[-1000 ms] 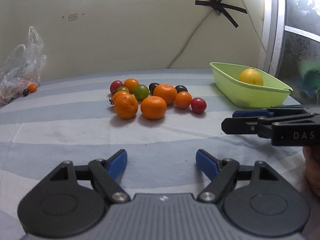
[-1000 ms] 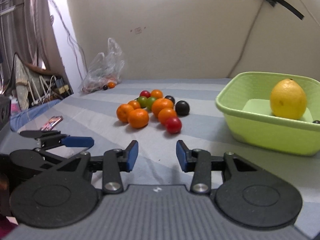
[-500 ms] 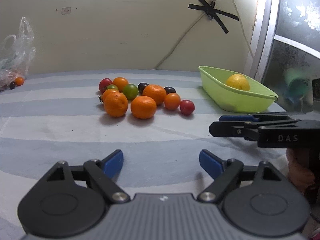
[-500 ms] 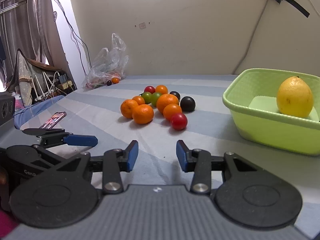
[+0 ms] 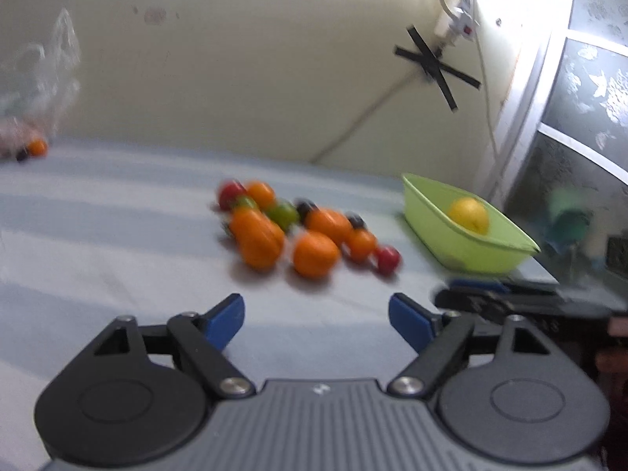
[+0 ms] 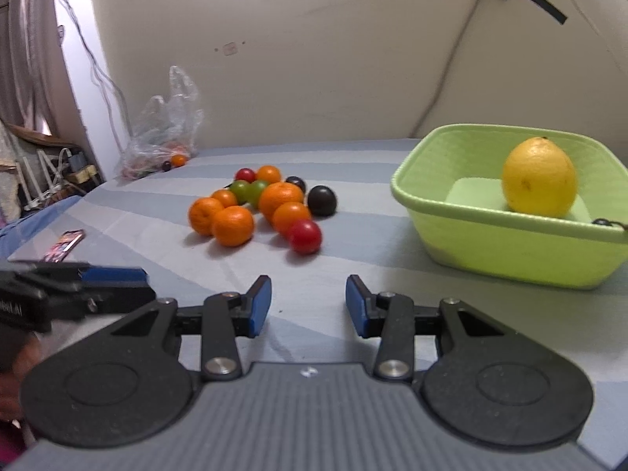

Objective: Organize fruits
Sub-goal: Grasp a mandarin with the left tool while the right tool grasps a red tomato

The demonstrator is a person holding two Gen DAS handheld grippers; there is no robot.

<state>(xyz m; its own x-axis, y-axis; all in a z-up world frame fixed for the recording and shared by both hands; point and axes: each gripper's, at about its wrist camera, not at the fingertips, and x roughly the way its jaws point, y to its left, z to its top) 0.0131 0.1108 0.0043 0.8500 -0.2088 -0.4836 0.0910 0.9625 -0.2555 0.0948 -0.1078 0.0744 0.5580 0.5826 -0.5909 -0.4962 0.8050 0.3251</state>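
A cluster of fruit lies on the grey striped cloth: several oranges [image 6: 232, 225], a red tomato [image 6: 305, 236], green ones [image 6: 240, 190] and a dark plum [image 6: 322, 200]. The same cluster [image 5: 314, 253] shows blurred in the left wrist view. A lime-green basket [image 6: 518, 249] to the right holds a yellow lemon [image 6: 539, 176]; the basket also shows in the left wrist view [image 5: 482, 251]. My left gripper [image 5: 316, 320] is open and empty, short of the cluster. My right gripper [image 6: 308, 305] is open and empty, in front of the red tomato.
A clear plastic bag [image 6: 165, 133] with small fruits lies at the far left by the wall. A small packet [image 6: 64, 241] lies near the cloth's left edge. A cable and black tape hang on the wall. A window frame [image 5: 549, 125] stands right of the basket.
Both grippers have moved forward toward the fruit cluster, which looks larger. The left wrist view has tilted and blurred from motion. Both grippers stay open.
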